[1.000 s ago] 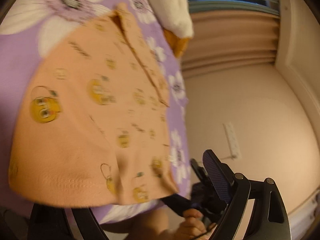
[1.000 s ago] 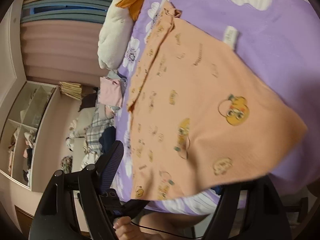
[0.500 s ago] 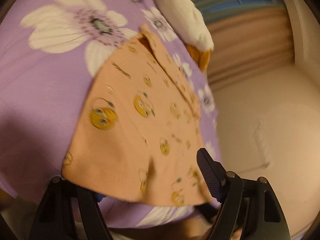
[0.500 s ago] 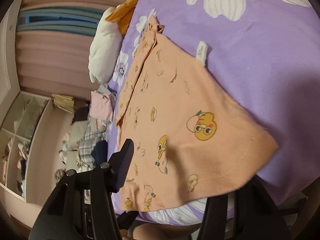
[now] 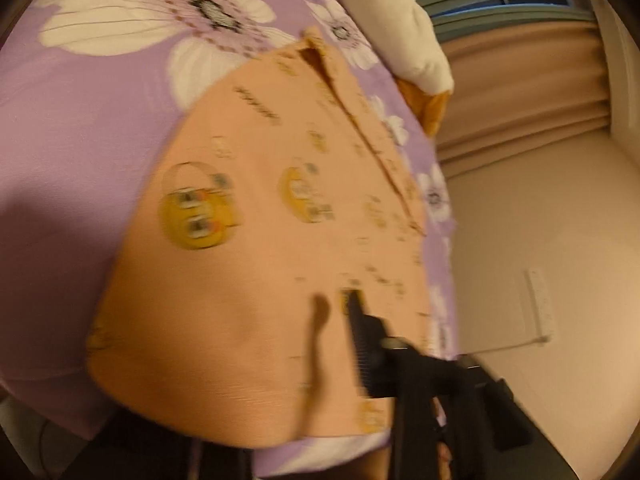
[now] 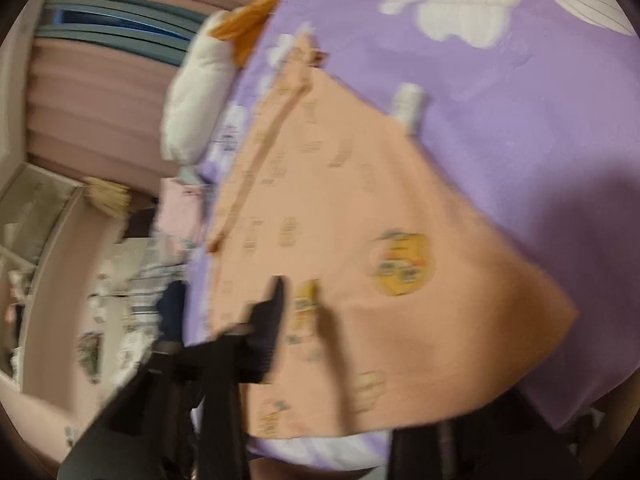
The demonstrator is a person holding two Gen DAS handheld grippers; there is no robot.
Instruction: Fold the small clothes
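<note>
A small peach garment (image 5: 248, 272) printed with yellow cartoon faces lies flat on a purple flowered bedsheet (image 5: 80, 140), its near hem at the bed's edge. My left gripper (image 5: 336, 312) is at that hem and its jaws are closing. One finger (image 5: 360, 332) lies on top of the cloth, the other is hidden under it, and a ridge of fabric is pinched between them. In the right wrist view the same garment (image 6: 360, 200) shows a white label (image 6: 408, 106) at its far edge. My right gripper (image 6: 304, 304) is shut on the hem too.
A white pillow (image 5: 392, 28) with an orange piece (image 5: 432, 108) lies at the far end of the bed. Pink curtains (image 5: 520, 80) hang behind it. Beside the bed are piled clothes (image 6: 172, 208) and a white shelf unit (image 6: 36, 240). A socket strip (image 5: 540, 304) is on the wall.
Both grippers stood wide open around the near hem and have now closed on it, raising a fold of cloth at each. The left view has dipped toward the garment.
</note>
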